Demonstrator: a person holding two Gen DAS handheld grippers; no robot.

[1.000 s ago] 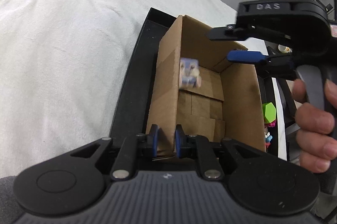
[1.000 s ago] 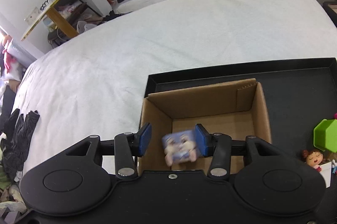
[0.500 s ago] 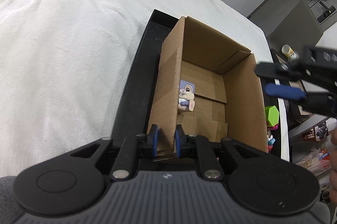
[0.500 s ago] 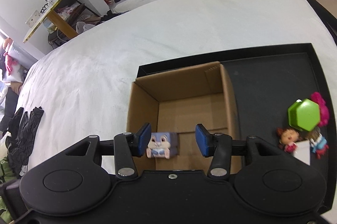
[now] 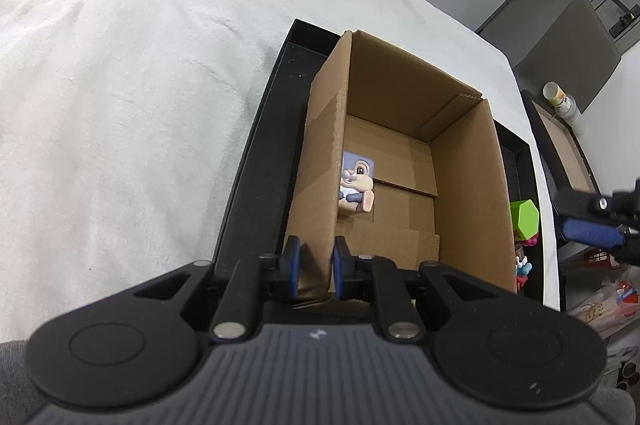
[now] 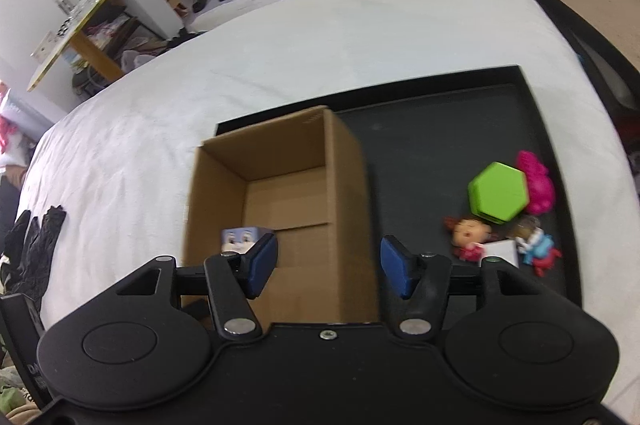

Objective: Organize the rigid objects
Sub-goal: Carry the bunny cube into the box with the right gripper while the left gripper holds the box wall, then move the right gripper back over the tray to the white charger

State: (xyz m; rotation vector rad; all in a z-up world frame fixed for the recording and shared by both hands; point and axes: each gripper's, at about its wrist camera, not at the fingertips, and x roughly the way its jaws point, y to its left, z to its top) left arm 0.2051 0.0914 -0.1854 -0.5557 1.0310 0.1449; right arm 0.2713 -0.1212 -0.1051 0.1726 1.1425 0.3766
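A white bed (image 5: 132, 97) fills most of the room's middle, its cover soft and rumpled. On it lies a shallow black tray (image 6: 448, 129), and at the tray's left end stands an open cardboard box (image 5: 468, 185) with its flaps folded down inside.

The left tool (image 5: 314, 267) is clenched on the box's near-left wall, one blue pad on each side of the cardboard. The right tool (image 6: 328, 263) hangs above the tray by the box's right wall, its pads spread wide apart and gripping nothing.

Inside the box, on the floor against the left wall, sits a small cube toy with a rabbit face (image 5: 356, 181); from the right wrist view only its top shows past the tool's left finger.

On the bare right part of the tray a cluster of small toys lies close together: a green hexagonal block (image 6: 498, 197), a pink figure (image 6: 538, 185) just behind it, a red-haired doll (image 6: 468, 235), and a tiny blue and red figure (image 6: 536, 245) beside it.
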